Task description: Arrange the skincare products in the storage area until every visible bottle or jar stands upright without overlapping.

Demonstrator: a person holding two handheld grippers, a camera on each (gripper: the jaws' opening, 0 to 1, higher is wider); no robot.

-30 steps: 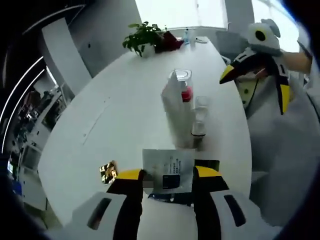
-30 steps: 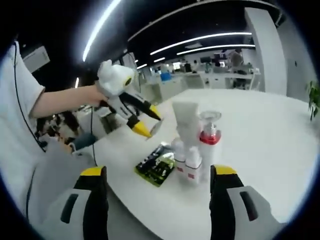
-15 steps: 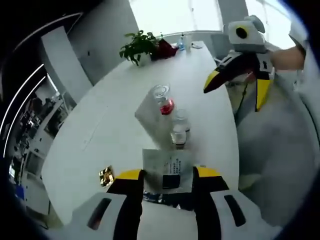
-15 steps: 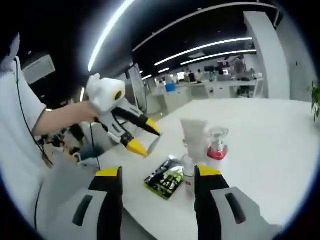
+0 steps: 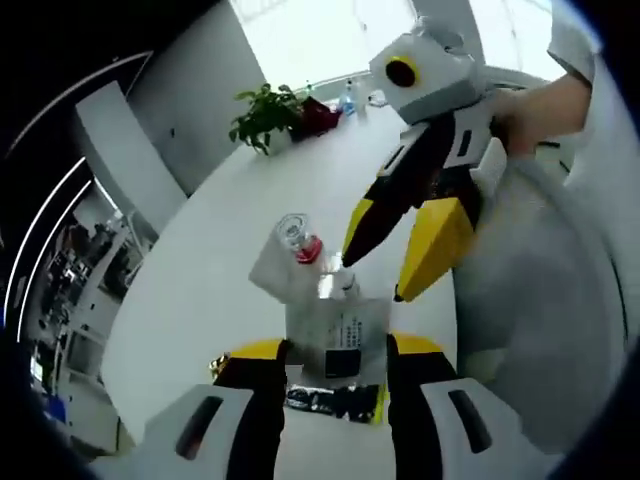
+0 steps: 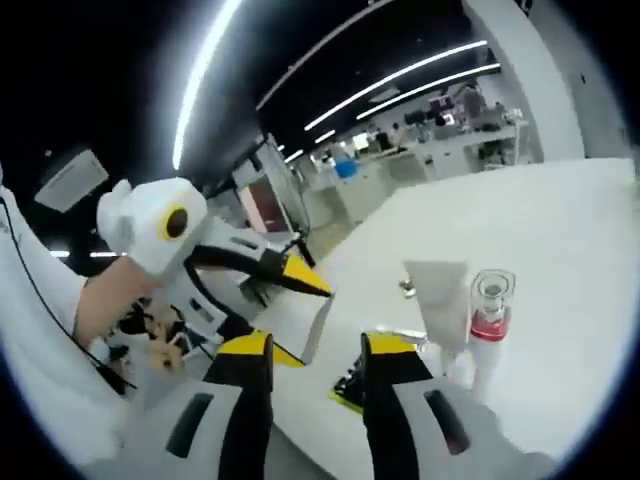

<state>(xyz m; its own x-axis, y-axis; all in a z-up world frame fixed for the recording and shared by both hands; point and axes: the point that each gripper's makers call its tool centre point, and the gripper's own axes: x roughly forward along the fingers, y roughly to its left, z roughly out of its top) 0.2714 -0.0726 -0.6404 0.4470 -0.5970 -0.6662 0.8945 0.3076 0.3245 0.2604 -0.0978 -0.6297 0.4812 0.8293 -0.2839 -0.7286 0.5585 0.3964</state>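
Observation:
My left gripper (image 5: 337, 348) is shut on a white sachet (image 5: 335, 330), held up above the near table edge. My right gripper (image 5: 373, 280) comes in from the upper right, its jaws apart at the sachet's top edge. In the right gripper view that gripper (image 6: 320, 345) has its jaws narrowed, with the sachet (image 6: 322, 310) showing in the gap and the left gripper (image 6: 308, 322) reaching in from the left. Just behind stand a white tube (image 5: 278, 278) (image 6: 440, 300), a clear pump bottle with a red collar (image 5: 300, 240) (image 6: 490, 310) and a small bottle (image 5: 345, 285).
A black and green packet (image 5: 335, 400) (image 6: 350, 390) lies flat on the white table (image 5: 190, 270) below the sachet. A potted plant (image 5: 265, 115) and small items stand at the far end. A person's hand and sleeve (image 5: 540, 110) are at the right.
The right gripper has come in close to the sachet and its jaws have narrowed. The left gripper still holds the sachet; both views have shifted with the hands.

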